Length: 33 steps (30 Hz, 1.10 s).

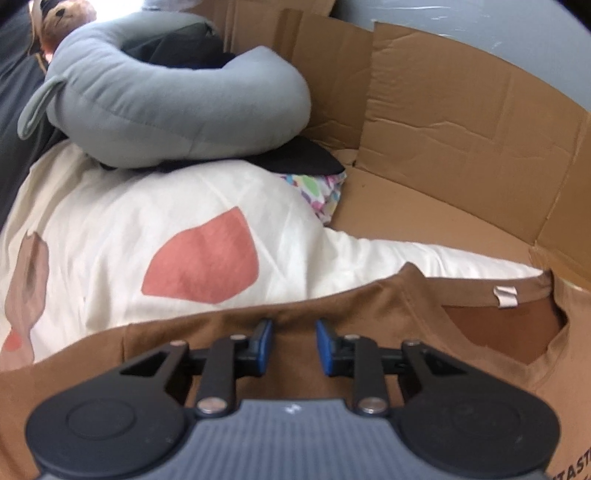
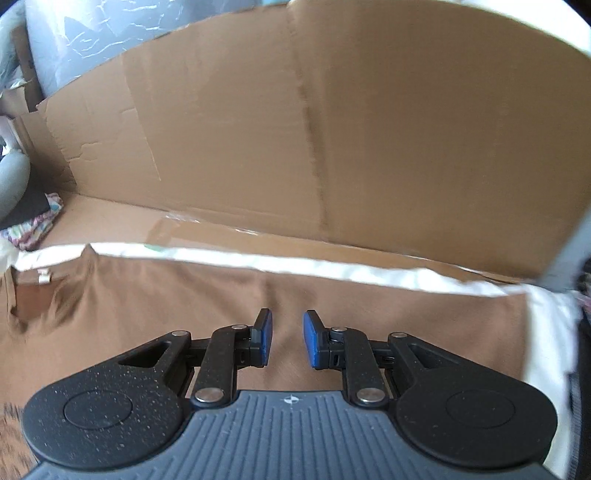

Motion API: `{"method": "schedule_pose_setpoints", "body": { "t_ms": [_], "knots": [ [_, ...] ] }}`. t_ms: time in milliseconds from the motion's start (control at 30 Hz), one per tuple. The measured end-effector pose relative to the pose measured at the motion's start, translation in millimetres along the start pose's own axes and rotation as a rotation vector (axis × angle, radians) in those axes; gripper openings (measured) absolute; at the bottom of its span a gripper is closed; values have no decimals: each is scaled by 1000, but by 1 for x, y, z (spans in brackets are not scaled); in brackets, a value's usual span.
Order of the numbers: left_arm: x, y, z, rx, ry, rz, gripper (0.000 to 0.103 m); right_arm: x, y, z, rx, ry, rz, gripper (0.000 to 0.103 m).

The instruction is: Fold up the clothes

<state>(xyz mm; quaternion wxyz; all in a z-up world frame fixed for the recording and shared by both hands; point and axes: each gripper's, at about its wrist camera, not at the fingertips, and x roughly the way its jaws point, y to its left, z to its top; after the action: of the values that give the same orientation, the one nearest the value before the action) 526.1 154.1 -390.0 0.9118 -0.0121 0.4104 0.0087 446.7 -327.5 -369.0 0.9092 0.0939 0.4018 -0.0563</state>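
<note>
A brown T-shirt (image 1: 369,306) lies spread flat on a cream sheet (image 1: 110,221) printed with pink shapes. Its neckline with a small white label (image 1: 504,296) shows at the right of the left wrist view. My left gripper (image 1: 294,334) hovers over the shirt's shoulder area near its upper edge, blue pads apart and no cloth between them. In the right wrist view the same T-shirt (image 2: 184,295) fills the lower half, collar at far left. My right gripper (image 2: 287,332) stands over the other shoulder, jaws narrowly apart with nothing pinched.
Cardboard walls (image 1: 461,122) (image 2: 332,129) ring the far side. A grey curved pillow (image 1: 166,103) rests on a black cloth (image 1: 303,162) and a multicoloured garment (image 1: 325,192) at the back left. A plush toy (image 1: 62,18) sits in the far corner.
</note>
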Motion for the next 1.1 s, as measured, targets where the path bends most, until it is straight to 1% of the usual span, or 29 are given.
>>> {"method": "schedule_pose_setpoints", "body": {
  "t_ms": [100,167,267,367,433,500,600,633,667,700,733,800,867,900,933,967,1033,1100],
  "knots": [
    [3,2,3,-37,12,12,27,21,7,6,25,31,1,25],
    [4,6,4,-107,17,13,26,31,10,6,37,51,-9,25],
    [5,8,8,-170,31,21,26,37,12,8,43,47,-30,25],
    [5,7,11,-188,42,26,25,43,12,13,43,41,-50,25],
    [5,6,11,-196,45,20,31,45,11,19,56,33,-60,25],
    [1,3,10,-185,41,-2,47,46,10,23,73,20,-67,25],
    [-9,-4,6,-159,27,-18,61,38,11,23,90,-1,-52,27],
    [-13,-7,4,-149,26,-21,63,36,11,23,90,-7,-42,30],
    [-16,-9,2,-137,26,-23,67,32,14,21,72,-12,-31,38],
    [-20,-12,0,-126,25,-25,71,29,15,19,64,-23,-32,42],
    [-23,-14,-2,-118,22,-32,73,25,17,16,58,-35,-36,46],
    [-29,-18,-6,-108,11,-60,82,19,16,12,101,-40,-32,47],
    [-34,-22,-9,-97,7,-83,89,13,17,9,131,-24,-16,47],
    [-36,-25,-11,-88,7,-90,92,9,19,8,125,-21,-7,47],
    [-38,-28,-13,-80,10,-93,92,6,21,7,117,-20,2,48],
    [-40,-31,-15,-73,14,-96,92,0,21,5,119,-21,11,55],
    [-45,-35,-21,-77,22,-104,92,-12,22,0,127,-24,31,63],
    [-53,-40,-27,-85,17,-117,92,-27,23,-6,121,-28,46,67]
  ]
}}
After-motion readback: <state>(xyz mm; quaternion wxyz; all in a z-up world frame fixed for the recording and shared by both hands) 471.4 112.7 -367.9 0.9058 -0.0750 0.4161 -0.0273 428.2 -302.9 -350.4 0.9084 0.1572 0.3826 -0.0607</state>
